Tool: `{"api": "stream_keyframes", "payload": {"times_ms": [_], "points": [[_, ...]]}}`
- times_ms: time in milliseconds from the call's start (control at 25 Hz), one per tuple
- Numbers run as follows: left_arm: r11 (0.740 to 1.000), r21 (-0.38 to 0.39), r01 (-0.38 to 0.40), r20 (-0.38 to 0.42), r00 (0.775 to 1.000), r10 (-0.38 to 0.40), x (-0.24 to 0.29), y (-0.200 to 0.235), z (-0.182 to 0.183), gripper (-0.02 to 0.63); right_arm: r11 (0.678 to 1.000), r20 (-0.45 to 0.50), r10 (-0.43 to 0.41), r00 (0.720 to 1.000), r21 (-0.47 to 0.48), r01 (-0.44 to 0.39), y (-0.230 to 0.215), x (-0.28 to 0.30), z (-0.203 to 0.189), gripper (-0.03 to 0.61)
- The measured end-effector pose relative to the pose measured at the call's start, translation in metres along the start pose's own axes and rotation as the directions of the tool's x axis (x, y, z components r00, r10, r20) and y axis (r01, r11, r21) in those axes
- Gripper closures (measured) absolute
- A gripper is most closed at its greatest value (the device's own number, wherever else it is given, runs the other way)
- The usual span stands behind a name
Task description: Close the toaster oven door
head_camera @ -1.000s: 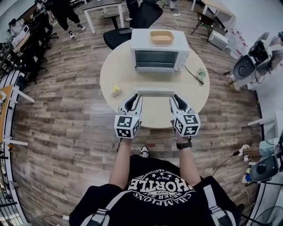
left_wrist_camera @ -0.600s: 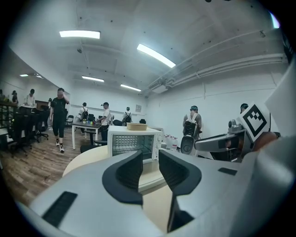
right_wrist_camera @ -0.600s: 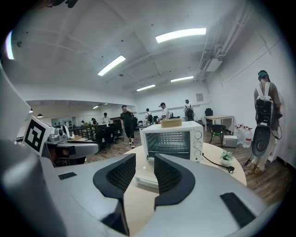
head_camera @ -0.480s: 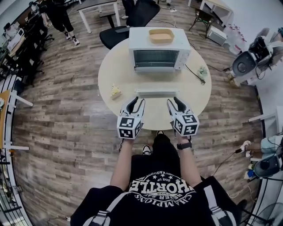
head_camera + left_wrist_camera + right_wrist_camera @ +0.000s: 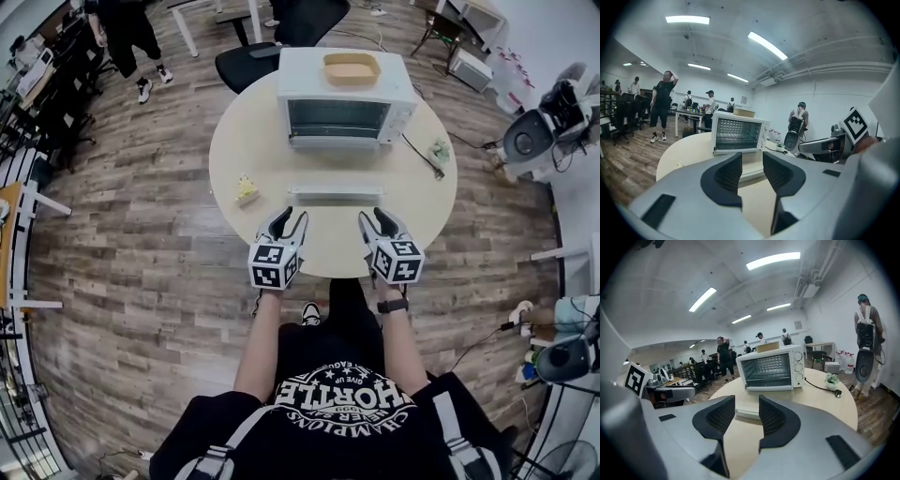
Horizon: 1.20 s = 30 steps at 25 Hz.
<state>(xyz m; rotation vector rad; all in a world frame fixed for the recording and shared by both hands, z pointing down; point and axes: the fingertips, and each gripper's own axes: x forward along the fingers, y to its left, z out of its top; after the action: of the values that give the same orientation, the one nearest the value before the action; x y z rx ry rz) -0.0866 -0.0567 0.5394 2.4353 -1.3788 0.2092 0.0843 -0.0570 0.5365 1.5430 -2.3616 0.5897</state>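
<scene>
The white boxy toaster oven (image 5: pixel 345 98) stands at the far side of the round pale-wood table (image 5: pixel 253 141), with a tan shallow dish (image 5: pixel 351 67) on its roof. Its door appears to be dropped open, since a pale lip juts along the foot of the front, but that is a judgement, not a certainty. Between the oven and the grippers, a long flat pale-grey tray (image 5: pixel 335 192) lies crosswise on the table.

The left gripper (image 5: pixel 291 216) and the right gripper (image 5: pixel 373 216) hover side by side over the near part of the table, just short of the tray's two ends. Both have just been opening their jaws, which now stand wide with nothing between the pads.

To close the door well, I would carry the grippers over the tray rather than shove through it. They should come in low under the door's free edge and lift it up and away in an arc about the bottom hinge. Lifting at both ends keeps it from twisting. The last push should be gentle — a light oven may slide back on the smooth top, and the dish above could shift.
</scene>
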Motion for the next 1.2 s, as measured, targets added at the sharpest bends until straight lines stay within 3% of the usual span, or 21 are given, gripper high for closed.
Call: {"api": "stream_keyframes", "payload": {"times_ms": [400, 680, 1200], "points": [[0.992, -0.128, 0.005, -0.038, 0.999, -0.01, 0.032, 0.007, -0.035, 0.418, 0.979, -0.034, -0.037, 0.999, 0.197, 0.043, -0.045, 0.023, -0.038, 0.382], [0.973, -0.23, -0.029, -0.078, 0.997, 0.012, 0.05, 0.017, -0.059, 0.4, 0.958, -0.087, -0.068, 0.994, 0.273, 0.089, -0.072, 0.039, -0.065, 0.374], [0.972, -0.212, -0.1, -0.196, 0.979, 0.058, 0.086, 0.036, -0.101, 0.4, 0.941, -0.156, -0.124, 0.98, 0.296, 0.166, -0.112, 0.067, -0.089, 0.357]]}}
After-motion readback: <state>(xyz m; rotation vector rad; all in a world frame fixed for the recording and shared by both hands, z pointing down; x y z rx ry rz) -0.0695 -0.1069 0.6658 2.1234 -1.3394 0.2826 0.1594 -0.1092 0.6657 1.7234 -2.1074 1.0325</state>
